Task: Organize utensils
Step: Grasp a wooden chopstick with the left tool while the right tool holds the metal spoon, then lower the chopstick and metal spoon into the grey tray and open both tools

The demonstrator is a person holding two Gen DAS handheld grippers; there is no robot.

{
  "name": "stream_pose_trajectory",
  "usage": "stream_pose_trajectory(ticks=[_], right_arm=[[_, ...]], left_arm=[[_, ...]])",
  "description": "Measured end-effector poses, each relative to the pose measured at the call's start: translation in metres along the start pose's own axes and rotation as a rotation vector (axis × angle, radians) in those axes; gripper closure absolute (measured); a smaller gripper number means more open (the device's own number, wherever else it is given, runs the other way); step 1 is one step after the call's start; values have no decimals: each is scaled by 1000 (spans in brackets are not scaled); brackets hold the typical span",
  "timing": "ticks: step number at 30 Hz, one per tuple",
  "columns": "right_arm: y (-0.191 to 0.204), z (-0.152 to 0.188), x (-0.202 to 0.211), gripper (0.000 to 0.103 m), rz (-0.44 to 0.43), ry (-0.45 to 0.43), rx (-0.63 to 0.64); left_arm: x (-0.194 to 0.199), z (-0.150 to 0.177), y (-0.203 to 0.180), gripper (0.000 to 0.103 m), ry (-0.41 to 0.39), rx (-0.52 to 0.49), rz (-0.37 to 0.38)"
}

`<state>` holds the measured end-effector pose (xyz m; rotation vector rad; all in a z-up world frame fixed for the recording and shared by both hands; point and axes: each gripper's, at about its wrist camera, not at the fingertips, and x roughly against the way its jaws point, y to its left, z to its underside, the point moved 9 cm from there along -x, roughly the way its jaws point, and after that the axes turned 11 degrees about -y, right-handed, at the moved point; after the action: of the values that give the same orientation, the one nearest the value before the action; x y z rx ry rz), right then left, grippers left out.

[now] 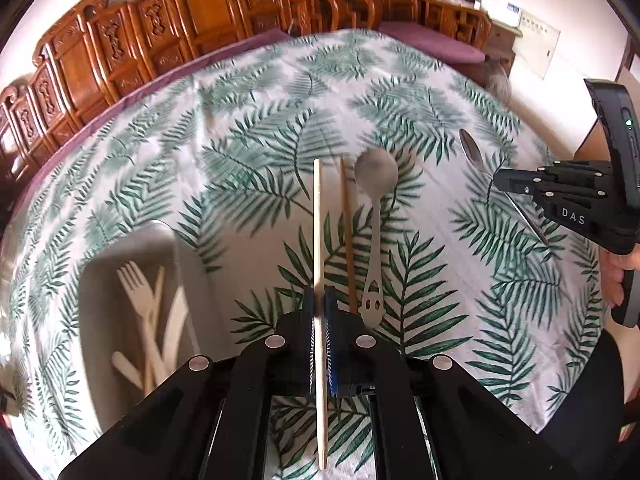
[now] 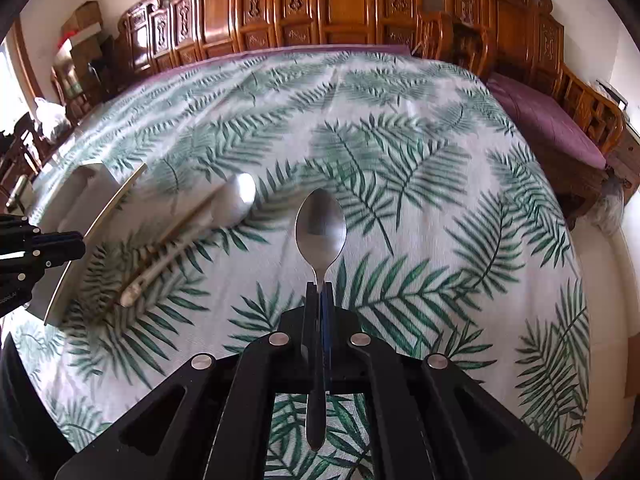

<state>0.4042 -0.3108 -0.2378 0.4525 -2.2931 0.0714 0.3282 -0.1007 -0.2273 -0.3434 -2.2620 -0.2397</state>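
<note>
My left gripper (image 1: 320, 304) is shut on a pale chopstick (image 1: 318, 236), which is lifted off the cloth and points away from me. Just to its right a browner chopstick (image 1: 346, 232) and a grey spoon (image 1: 375, 200) lie on the tablecloth. My right gripper (image 2: 319, 290) is shut on the handle of a metal spoon (image 2: 321, 228), bowl pointing forward, above the cloth. In the right wrist view the left gripper (image 2: 80, 245) shows at the left edge with its chopstick (image 2: 96, 232). In the left wrist view the right gripper (image 1: 498, 184) shows at the right with the metal spoon (image 1: 469, 147).
A white tray (image 1: 196, 276) with several pale forks (image 1: 138, 280) stands at the left on the palm-leaf tablecloth (image 1: 248, 92); it also shows as the tray (image 2: 86, 188) beyond the left gripper. Carved wooden chairs (image 2: 344, 4) line the far edge. A person's hand (image 1: 616, 280) holds the right gripper.
</note>
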Motion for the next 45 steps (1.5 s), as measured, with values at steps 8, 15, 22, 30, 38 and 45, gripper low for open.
stream_pose_trajectory(ticks=[8,15,22,30,38,45], right_arm=[[20,-25,18,100,-31,-50,25],[37,-33,28,100,-56,-68,45],[57,-40,38,100,-84,-86,70],[94,-48,55,100,-141,-114,111],[136,-56,68,100,-194,-134,141],[166,-53,60,100,-218,-115,140]], left_arm=[[43,-11,19,99,-82,34,-10],[70,-13,34,99,-126,49,-31],[82,-10,55,99,-148,74,-70],[79,11,93,99,-124,120,-123],[74,24,125,99,-115,157,-163],[72,30,137,98,-120,184,-171]])
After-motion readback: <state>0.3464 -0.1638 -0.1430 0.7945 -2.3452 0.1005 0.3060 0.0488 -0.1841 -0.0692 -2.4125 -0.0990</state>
